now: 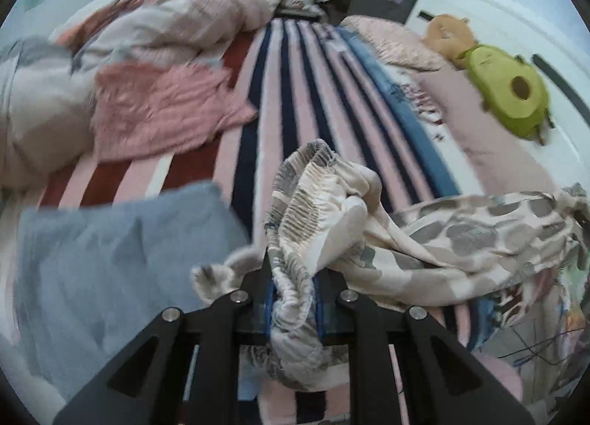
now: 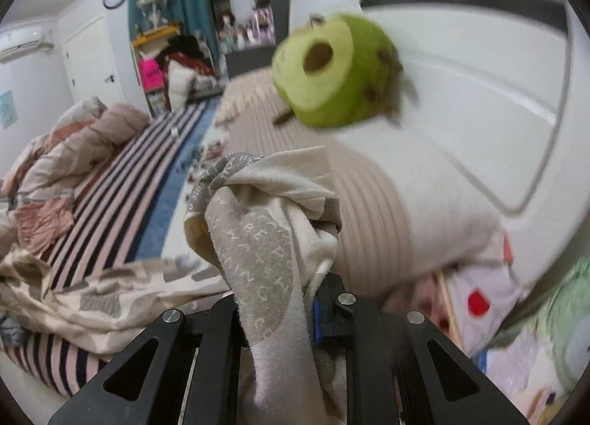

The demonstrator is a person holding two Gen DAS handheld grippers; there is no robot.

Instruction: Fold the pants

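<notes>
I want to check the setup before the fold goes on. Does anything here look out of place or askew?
Nothing is damaged or spilled. The pants hang bunched and twisted between the left hand-held gripper and the right hand-held gripper, not flat. A green avocado plush lies on the bed by the headboard.

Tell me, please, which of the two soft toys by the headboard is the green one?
The avocado toy; the brown toy lies beyond it, farther up the bed.
</notes>
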